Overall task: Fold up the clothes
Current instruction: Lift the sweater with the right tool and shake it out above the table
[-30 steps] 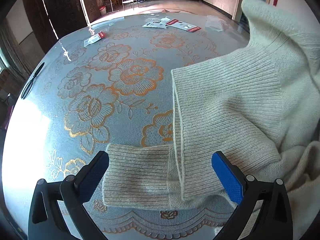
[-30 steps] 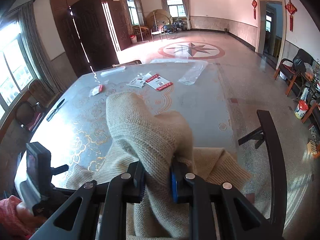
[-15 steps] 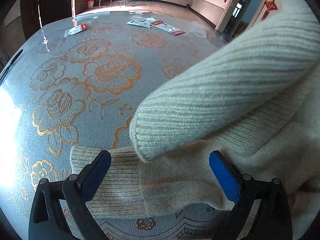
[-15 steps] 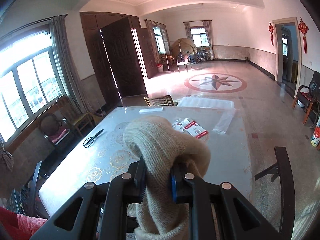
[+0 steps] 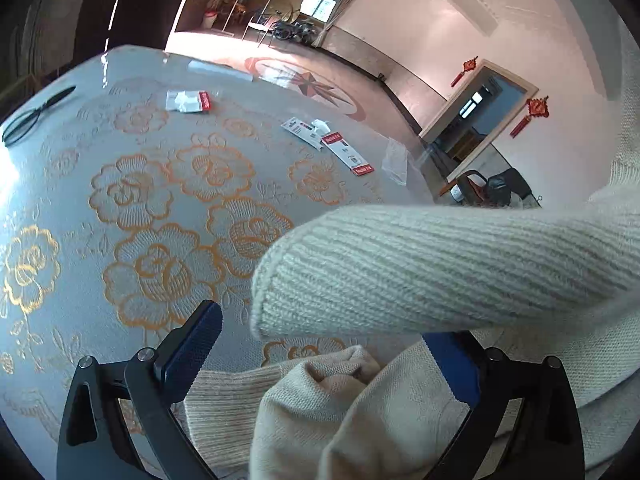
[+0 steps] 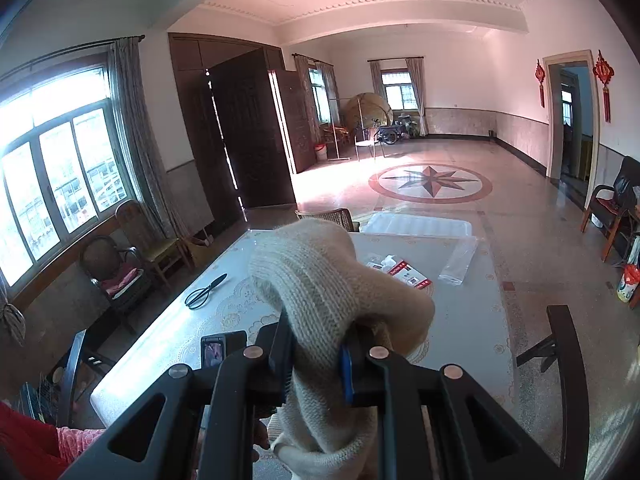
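**Sweater lifted above the table**

The right gripper (image 6: 316, 354) clamped a bunched fold of the cream sweater (image 6: 320, 280), raised over the floral table (image 5: 152, 200). The left gripper (image 5: 324, 344) stood wide apart, pressing nothing, just above sweater fabric at the table's near edge. Scissors (image 5: 32, 116) lay at the table's far left.

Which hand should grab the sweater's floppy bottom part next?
Probably left. The left gripper has open jaws over the sweater on the table; the right gripper is already shut on knit.
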Available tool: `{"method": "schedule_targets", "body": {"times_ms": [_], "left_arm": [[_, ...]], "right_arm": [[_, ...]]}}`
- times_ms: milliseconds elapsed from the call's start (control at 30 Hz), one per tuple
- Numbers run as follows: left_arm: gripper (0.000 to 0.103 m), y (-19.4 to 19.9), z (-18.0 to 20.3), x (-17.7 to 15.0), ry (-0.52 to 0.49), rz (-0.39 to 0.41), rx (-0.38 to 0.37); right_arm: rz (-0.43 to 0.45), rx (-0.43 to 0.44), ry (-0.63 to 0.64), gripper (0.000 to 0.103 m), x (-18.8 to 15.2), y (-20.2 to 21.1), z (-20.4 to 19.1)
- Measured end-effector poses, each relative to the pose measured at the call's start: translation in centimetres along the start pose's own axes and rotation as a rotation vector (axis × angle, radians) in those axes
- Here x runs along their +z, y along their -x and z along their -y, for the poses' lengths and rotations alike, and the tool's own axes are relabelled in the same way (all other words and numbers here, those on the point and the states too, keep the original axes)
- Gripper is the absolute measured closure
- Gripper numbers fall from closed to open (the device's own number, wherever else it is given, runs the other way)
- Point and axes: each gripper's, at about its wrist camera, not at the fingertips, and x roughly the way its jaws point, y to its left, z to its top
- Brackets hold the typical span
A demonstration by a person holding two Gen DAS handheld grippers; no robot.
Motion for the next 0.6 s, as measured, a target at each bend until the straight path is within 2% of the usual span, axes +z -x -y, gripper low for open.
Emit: {"method": "schedule_targets", "body": {"times_ms": [167, 233, 367, 467, 533, 600], "left_arm": [[0.004, 4.5, -1.9, 2.0, -0.187, 0.084, 0.129], [0.004, 7.4, -4.1, 3.2, -0.198, 0.133, 0.171], [0.004, 13.9, -9.6, 6.3, -0.137, 0.194, 0.280], [0.004, 19.1, -12.8, 8.2, -0.130, 0.268, 0.371], [0.004, 22.1, -14.2, 9.2, -0.156, 0.313, 0.434], [0.004, 24.4, -15.2, 9.7, -0.184, 0.342, 0.484]], "right_arm": [[0.018, 0.043, 0.026, 0.086, 1.2, 0.6, -2.6], [0.025, 0.089, 0.044, 0.086, 2.3, 0.4, -4.4], [0.039, 0.194, 0.079, 0.086, 4.8, -0.5, -8.9], [0.068, 0.296, 0.065, 0.086, 7.0, -1.3, -12.3], [0.102, 0.302, 0.067, 0.086, 8.3, -2.1, -14.1], [0.107, 0.270, 0.031, 0.086, 9.1, -4.1, -14.7]]}}
